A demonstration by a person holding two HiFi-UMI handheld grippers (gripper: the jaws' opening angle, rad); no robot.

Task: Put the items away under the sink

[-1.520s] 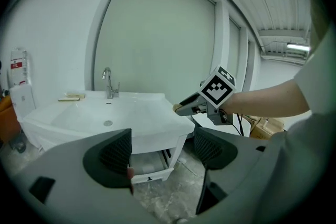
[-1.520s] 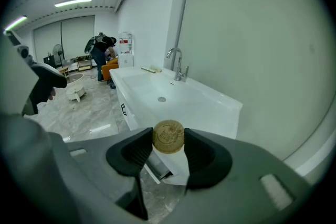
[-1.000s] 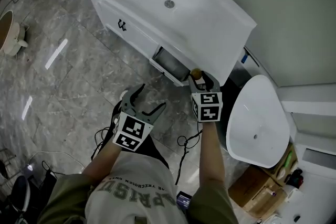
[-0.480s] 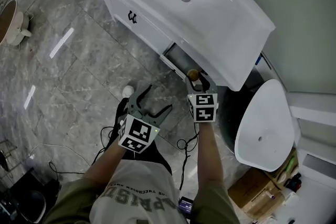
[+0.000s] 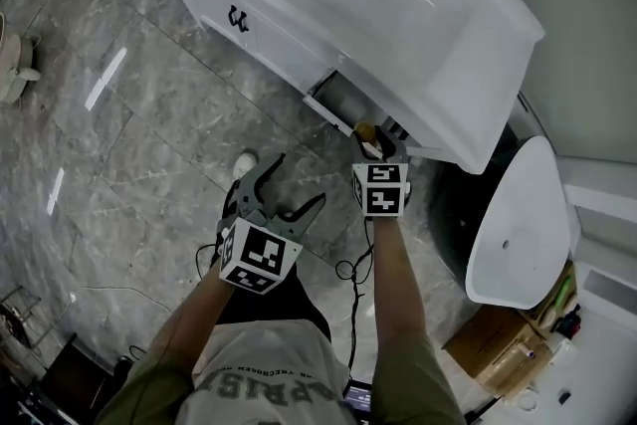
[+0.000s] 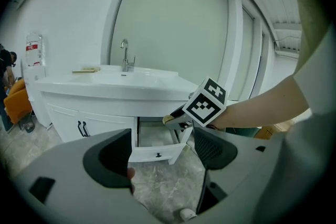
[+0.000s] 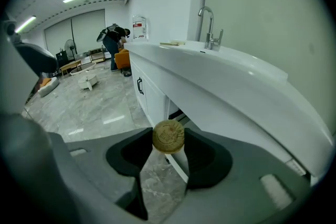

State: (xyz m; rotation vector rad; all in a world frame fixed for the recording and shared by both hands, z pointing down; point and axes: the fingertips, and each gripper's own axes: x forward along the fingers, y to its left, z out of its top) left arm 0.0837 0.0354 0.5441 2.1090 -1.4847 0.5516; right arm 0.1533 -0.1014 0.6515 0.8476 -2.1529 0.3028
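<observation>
My right gripper [image 5: 376,147] is shut on a round, yellow-brown disc-shaped item [image 5: 365,129], with a pad on each side of it [image 7: 168,136]. It hangs just in front of the small open drawer [image 5: 333,102] under the right end of the white sink cabinet [image 5: 299,50]. In the left gripper view the drawer [image 6: 156,154] stands pulled out, and the disc [image 6: 169,120] is above its right corner. My left gripper [image 5: 296,182] is open with nothing between its jaws, over the floor to the left of the right one.
A white oval basin [image 5: 518,214] leans on the floor at the right, with a cardboard box [image 5: 498,348] beside it. Black cables [image 5: 350,269] trail on the marble floor. The cabinet doors have dark handles [image 5: 237,17]. A tap [image 7: 210,21] stands on the sink top.
Both grippers have sunk toward the floor. The right one has carried the disc closer to the open drawer; its grip is unchanged. The left gripper stays open.
</observation>
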